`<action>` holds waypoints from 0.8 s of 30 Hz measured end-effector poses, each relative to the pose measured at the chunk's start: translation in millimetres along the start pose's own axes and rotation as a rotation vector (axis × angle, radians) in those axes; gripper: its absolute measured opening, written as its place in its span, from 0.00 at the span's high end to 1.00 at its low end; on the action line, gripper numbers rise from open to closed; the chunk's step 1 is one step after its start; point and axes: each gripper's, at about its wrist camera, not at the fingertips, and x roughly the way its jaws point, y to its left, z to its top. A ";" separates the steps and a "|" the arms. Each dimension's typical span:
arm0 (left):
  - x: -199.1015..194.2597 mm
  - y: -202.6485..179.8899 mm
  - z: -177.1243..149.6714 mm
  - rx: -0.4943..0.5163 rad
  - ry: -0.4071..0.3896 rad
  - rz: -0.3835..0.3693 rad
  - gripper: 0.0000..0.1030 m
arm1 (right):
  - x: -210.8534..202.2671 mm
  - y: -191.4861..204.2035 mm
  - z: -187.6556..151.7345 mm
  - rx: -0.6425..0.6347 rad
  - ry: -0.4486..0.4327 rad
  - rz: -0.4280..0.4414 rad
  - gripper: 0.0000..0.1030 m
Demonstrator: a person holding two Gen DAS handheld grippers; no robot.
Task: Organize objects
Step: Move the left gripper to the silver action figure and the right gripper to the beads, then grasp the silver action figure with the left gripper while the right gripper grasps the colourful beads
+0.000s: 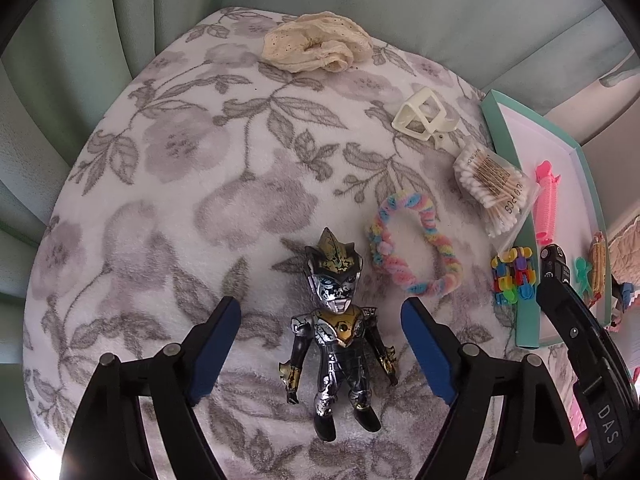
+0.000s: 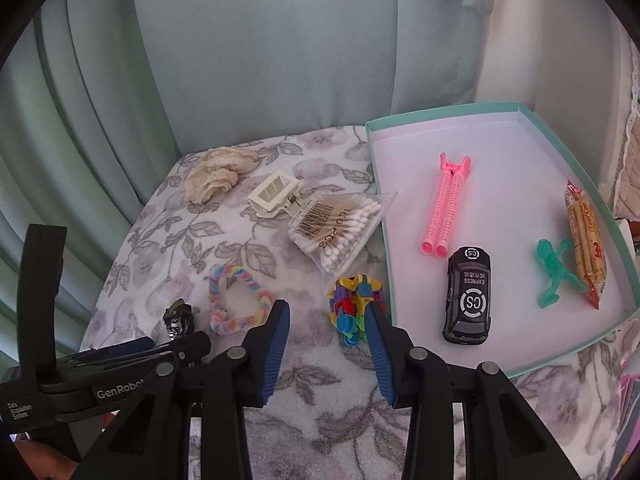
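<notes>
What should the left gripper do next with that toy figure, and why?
Probably lower the left gripper and close on the figure. Its jaws are open and empty, with the figure lying flat on the blanket between them, while other items already sit in the box.

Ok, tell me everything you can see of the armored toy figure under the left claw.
The toy figure lies face up on the floral blanket, head pointing away from the left claw, whose open fingers flank it without touching. It looks like hard plastic: silver and black armor, gold chest plate and head crest, worn paint, black boots, arms slightly spread. The rainbow fuzzy hair tie lies just beside its head. The right view shows only its head.
</notes>
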 end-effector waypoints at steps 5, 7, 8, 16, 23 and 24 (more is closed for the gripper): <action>1.7 -3.7 -1.9 0.022 0.019 0.004 0.19 | 7.7 -0.4 -0.2 0.003 0.014 -0.030 0.63; 1.4 -5.9 -2.4 0.036 0.023 0.009 0.20 | 10.9 -0.6 -0.1 0.004 0.020 -0.044 0.63; 1.3 -7.1 -2.5 0.044 0.023 0.011 0.25 | 12.4 -0.8 -0.1 0.006 0.023 -0.046 0.63; 3.3 -8.4 -1.8 0.049 0.028 0.019 0.39 | 21.7 2.6 0.9 -0.004 0.033 -0.063 0.68; 4.4 -6.9 -1.0 0.057 0.029 0.027 0.44 | 24.3 3.7 4.0 -0.013 0.027 -0.095 0.68; 5.2 -8.2 -0.4 0.059 0.028 0.028 0.45 | 24.7 3.7 4.5 -0.013 0.027 -0.100 0.68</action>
